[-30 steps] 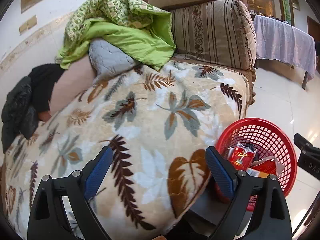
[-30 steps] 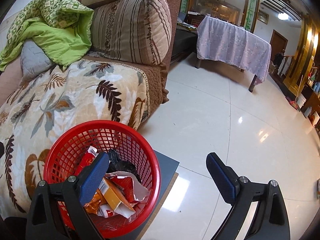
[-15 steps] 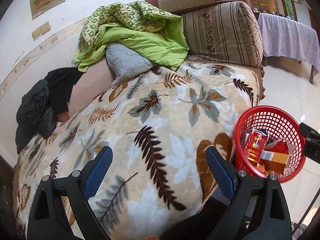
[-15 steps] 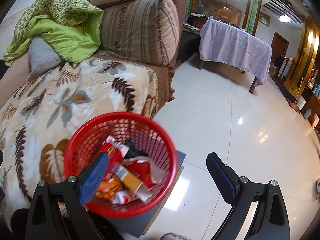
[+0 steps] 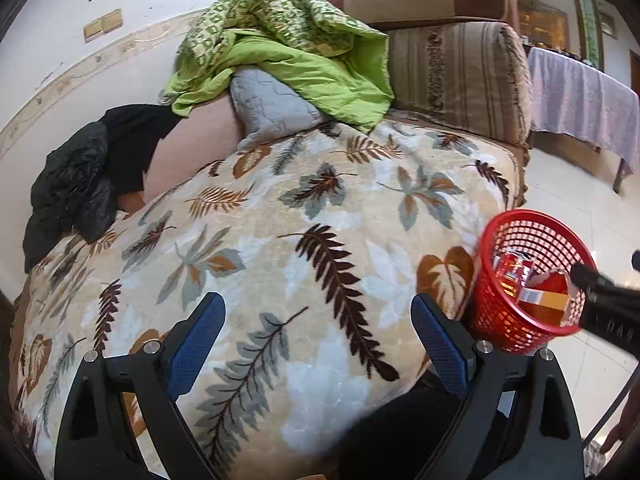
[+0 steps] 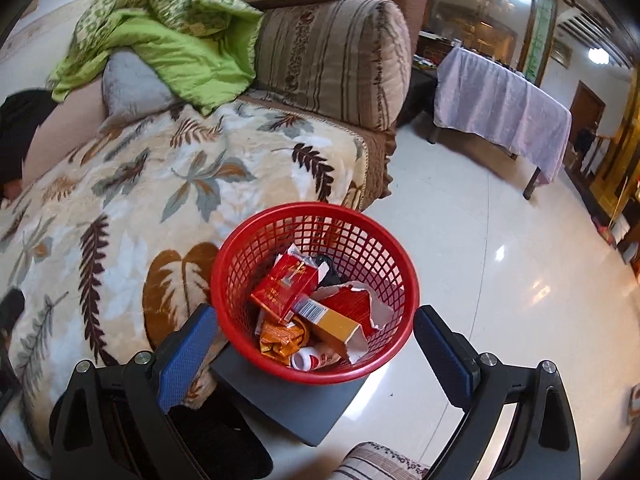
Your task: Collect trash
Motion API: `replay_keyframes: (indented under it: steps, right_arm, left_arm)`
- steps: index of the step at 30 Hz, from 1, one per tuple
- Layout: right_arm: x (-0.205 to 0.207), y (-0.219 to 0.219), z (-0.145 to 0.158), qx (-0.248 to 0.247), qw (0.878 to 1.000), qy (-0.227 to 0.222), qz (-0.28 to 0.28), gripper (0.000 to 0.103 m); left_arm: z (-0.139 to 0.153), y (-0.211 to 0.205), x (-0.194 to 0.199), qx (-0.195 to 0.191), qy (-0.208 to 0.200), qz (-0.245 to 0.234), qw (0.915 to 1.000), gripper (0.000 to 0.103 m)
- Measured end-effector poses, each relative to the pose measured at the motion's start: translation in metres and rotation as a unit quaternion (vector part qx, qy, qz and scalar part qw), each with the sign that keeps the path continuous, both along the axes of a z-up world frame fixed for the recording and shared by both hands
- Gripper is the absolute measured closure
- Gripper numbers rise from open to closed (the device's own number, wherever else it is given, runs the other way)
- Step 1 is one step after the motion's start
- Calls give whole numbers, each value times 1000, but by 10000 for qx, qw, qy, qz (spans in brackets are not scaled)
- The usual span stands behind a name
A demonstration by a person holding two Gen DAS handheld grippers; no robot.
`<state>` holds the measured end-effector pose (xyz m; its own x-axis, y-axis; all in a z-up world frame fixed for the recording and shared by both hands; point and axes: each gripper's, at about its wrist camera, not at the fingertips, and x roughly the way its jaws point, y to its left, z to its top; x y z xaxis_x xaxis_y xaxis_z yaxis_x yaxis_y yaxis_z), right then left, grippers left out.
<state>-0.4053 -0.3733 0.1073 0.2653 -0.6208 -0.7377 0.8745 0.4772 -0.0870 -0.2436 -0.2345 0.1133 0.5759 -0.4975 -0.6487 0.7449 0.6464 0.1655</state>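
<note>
A red mesh basket (image 6: 240,256) stands on a dark grey stool (image 6: 296,408) beside the sofa. It holds trash: a red cigarette pack (image 6: 286,286), an orange box (image 6: 332,324), orange wrappers (image 6: 280,338) and torn red paper (image 6: 356,306). My right gripper (image 6: 316,354) is open and empty, its fingers either side of the basket's near rim. My left gripper (image 5: 318,340) is open and empty over the leaf-patterned blanket (image 5: 280,240). The basket (image 5: 492,308) shows at the right of the left wrist view.
The sofa carries a green quilt (image 5: 288,56), a grey cushion (image 5: 272,108), a striped cushion (image 5: 460,76) and black clothes (image 5: 80,176). A table with a lilac cloth (image 6: 500,108) stands across the glossy tiled floor (image 6: 500,280).
Both grippers have pulled back and swung left. The basket now sits centred between my right gripper's fingers and smaller at the right of the left wrist view.
</note>
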Motion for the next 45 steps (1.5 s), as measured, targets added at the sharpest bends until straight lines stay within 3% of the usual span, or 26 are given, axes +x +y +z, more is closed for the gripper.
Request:
replay_keyframes:
  steps: [4,8,13,20,25,38,45]
  right_arm:
    - [-3,9,4,-6,9998,-193,27,3]
    - [6,28,6,-6,9989,-308,366,3]
    - [17,57,19,-406,9944,-525,823,3]
    - [18,74,16,-144,9893,-695,1272,3]
    - [18,79,11,-78,9905,-506,1274,3]
    - [-5,69,12,285,9842,-1247,1220,3]
    - [-8,67,10,385,9836,-1316,1169,3]
  left_arm:
    - [-3,4,-1,-56,172,-34,9998,10]
    - [0,14,-3,-66,-66,159,9998,10]
    - [5,31,3,-214,-216,372,9988,10]
    - [3,42,16,-327,-90,463,9984,10]
    - [2,42,16,-336,-93,413,9985,10]
    - [-2,37,13,-288,-102,388,9988,10]
    - [-6,36,12,-265,-98,354,9990,10]
